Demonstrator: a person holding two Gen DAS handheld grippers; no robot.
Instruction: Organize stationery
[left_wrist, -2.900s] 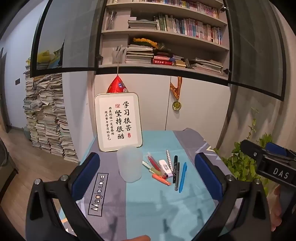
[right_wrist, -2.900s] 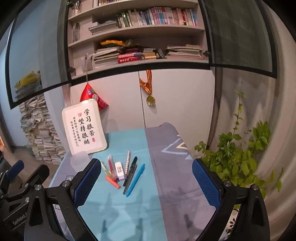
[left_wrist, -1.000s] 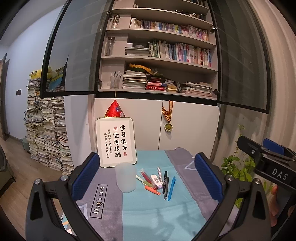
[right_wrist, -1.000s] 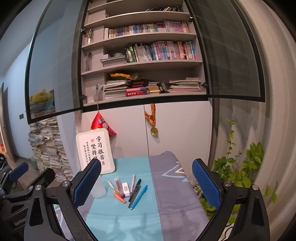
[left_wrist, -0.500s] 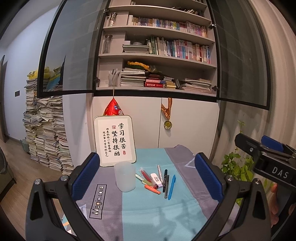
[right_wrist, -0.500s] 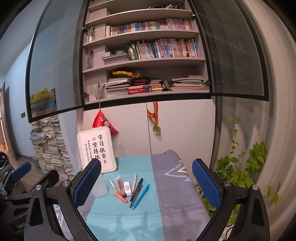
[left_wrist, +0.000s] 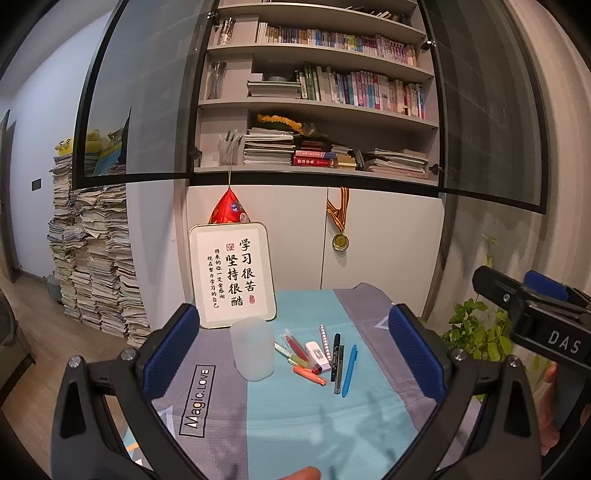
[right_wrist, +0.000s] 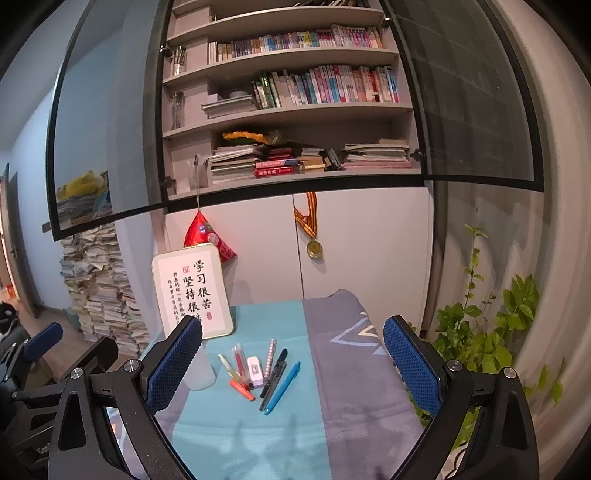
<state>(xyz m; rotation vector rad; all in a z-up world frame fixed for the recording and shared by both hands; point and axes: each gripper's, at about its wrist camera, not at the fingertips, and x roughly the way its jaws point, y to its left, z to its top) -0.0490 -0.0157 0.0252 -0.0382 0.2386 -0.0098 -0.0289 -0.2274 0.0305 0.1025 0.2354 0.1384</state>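
A frosted plastic cup (left_wrist: 252, 349) (right_wrist: 201, 371) stands upright on a small table covered with a teal and grey cloth (left_wrist: 295, 413) (right_wrist: 251, 435). To its right lie several pens and markers in a loose row: a blue pen (left_wrist: 349, 370) (right_wrist: 283, 387), black pens (left_wrist: 337, 356) (right_wrist: 275, 373), an orange marker (left_wrist: 309, 374) (right_wrist: 242, 390), a red pen (left_wrist: 293, 345) and a white eraser (left_wrist: 317, 355) (right_wrist: 255, 367). My left gripper (left_wrist: 293, 350) and right gripper (right_wrist: 291, 363) both stand open, held back from the table with nothing between their fingers.
A framed calligraphy sign (left_wrist: 233, 275) leans at the table's back left. Behind it are white cabinet doors, a hanging medal (left_wrist: 340, 240) and bookshelves. A green plant (right_wrist: 491, 332) stands right of the table. Stacked papers (left_wrist: 92, 258) fill the left floor.
Both grippers pulled back and up from the table over the last three seconds, then eased slightly closer again; the stationery and cup have not moved.
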